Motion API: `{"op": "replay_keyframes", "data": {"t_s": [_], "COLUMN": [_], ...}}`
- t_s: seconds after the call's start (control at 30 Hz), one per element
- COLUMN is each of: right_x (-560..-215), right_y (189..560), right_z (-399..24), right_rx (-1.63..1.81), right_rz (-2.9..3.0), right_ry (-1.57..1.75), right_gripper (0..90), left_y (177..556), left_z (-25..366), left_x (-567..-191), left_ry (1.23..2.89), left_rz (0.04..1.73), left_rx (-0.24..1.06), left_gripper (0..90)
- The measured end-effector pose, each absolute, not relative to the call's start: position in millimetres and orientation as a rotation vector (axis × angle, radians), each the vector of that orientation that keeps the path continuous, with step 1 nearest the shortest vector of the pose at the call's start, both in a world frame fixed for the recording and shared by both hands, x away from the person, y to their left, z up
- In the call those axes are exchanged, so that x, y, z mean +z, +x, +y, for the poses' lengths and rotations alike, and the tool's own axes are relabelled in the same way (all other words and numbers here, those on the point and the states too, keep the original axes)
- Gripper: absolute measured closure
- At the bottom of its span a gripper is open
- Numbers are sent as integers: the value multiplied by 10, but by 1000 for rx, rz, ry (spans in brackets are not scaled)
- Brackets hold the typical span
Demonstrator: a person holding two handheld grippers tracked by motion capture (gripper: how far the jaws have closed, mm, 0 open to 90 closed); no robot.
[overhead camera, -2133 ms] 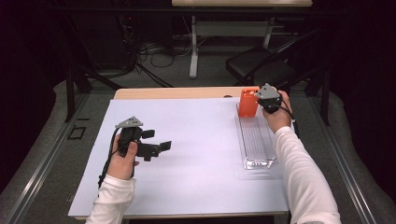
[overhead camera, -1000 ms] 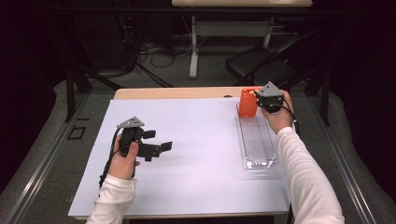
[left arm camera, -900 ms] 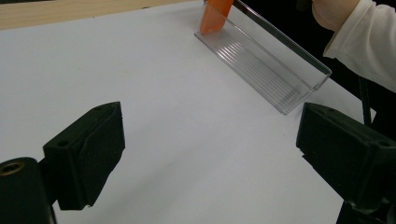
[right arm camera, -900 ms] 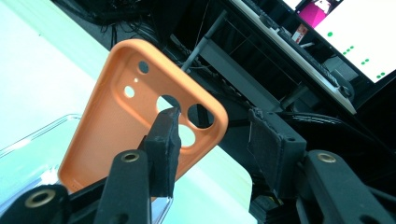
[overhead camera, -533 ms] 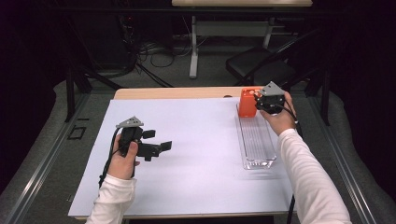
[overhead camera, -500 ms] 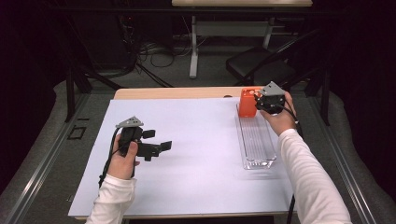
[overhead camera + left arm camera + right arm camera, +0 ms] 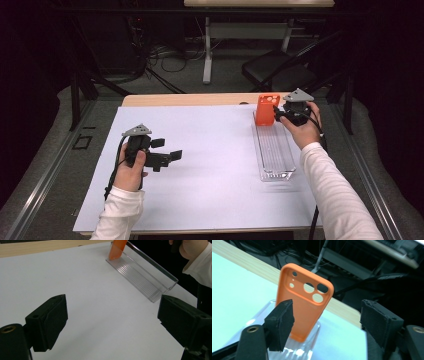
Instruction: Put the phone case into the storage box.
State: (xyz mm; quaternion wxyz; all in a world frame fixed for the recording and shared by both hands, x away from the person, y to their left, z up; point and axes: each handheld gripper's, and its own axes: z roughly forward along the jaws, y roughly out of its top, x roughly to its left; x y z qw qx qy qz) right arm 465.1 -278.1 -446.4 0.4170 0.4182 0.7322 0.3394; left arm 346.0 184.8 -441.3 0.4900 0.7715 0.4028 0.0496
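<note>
One table (image 7: 210, 200), white-covered, bearing both claws. One clear tray (image 7: 274, 152), long and narrow, lying just below and in front of the right claw (image 7: 278, 114); its ribbed floor is bare apart from the far end. One orange phone case (image 7: 266, 110), standing upright in that far end, camera holes uppermost, directly ahead of the right claw's jaws. Right claw: jaws apart, case not pressed; they have just been opening, and the case stands ahead of the gap between them, a little to the left in the right gripper view (image 7: 305, 307). Compared with a second earlier, the right claw sits slightly back from the case. Left claw (image 7: 170, 156): jaws wide, nothing between them, well apart from the tray, unmoved.
</note>
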Motion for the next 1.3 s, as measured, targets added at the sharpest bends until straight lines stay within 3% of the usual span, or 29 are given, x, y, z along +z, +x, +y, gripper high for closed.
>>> {"op": "replay_keyframes", "data": {"t_s": [0.17, 0.47, 0.63, 0.73, 1.3], "right_x": [-4434, -4326, -4321, -4309, -4278], "right_y": [4602, 4470, 4386, 4305, 3739], "right_z": [-2817, -2853, -2842, -2817, -2586], "right_rx": [893, 978, 1009, 1028, 1107], "right_rz": [1868, 1834, 1885, 1886, 1922], "right_ry": [1090, 1178, 1200, 1185, 1140], "right_gripper": [157, 136, 25, 2, 0], "left_y": [3463, 3462, 3469, 3471, 3448], "left_z": [1849, 1845, 1846, 1847, 1842], "left_x": [-4412, -4401, -4398, -4398, -4372], "left_ry": [1872, 1871, 1868, 1861, 1882], "left_rz": [975, 967, 975, 974, 960], "left_rx": [120, 112, 108, 110, 120], "left_gripper": [96, 96, 96, 96, 122]}}
